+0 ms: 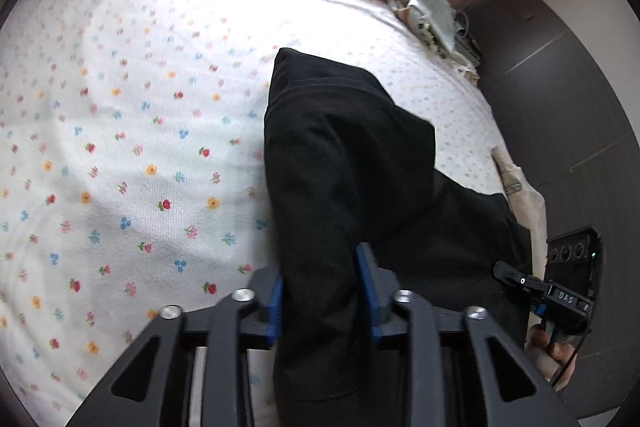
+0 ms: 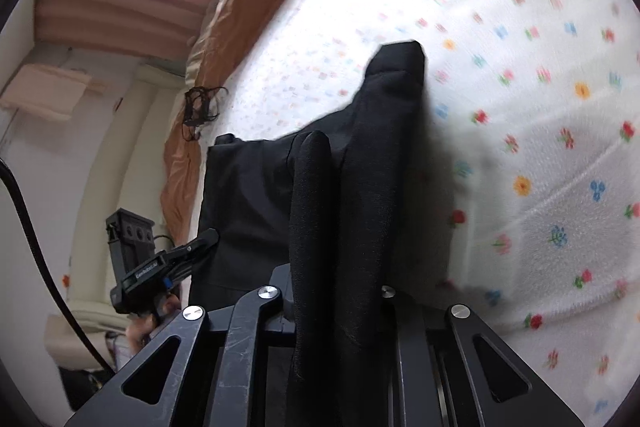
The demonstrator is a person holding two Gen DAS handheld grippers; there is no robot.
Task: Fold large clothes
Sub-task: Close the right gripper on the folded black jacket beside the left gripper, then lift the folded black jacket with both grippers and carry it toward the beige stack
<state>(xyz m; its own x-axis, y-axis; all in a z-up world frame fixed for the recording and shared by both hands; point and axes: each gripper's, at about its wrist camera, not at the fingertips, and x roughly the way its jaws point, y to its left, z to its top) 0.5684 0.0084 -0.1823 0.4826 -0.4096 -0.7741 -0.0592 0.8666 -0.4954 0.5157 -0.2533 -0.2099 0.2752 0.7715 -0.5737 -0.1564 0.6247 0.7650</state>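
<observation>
both tongs pinched on a black garment over the bed

in the left wrist view, the left tongs (image 1: 320,291) sit at the bottom centre of the frame. their blue pads (image 1: 365,267) are drawn in close against a thick fold of the black garment (image 1: 344,155), which fills the narrow gap between them and is clamped there. the cloth rises from the pads toward the middle of the frame, ending in a blunt corner above centre, and spreads out to the lower right. under it lies the bed sheet (image 1: 132,131), white with small coloured flowers, covering most of the left and upper part of the frame.

at the right edge of that view, the right tongs (image 1: 505,272) show small, their tip meeting the far edge of the same garment, with a hand (image 1: 554,345) below them.

in the right wrist view, the right tongs (image 2: 340,291) are at the bottom centre, nearly closed, with rolled folds of the black garment (image 2: 360,163) bunched between the fingers and hiding the pads. the cloth stands up from them toward the centre of the frame and stretches as a flat panel to the left. there, at lower left, the left tongs (image 2: 210,237) touch that panel's edge. the flowered bed sheet (image 2: 540,107) fills the right side, and a brown bed edge (image 2: 256,3) curves along the upper left.
</observation>
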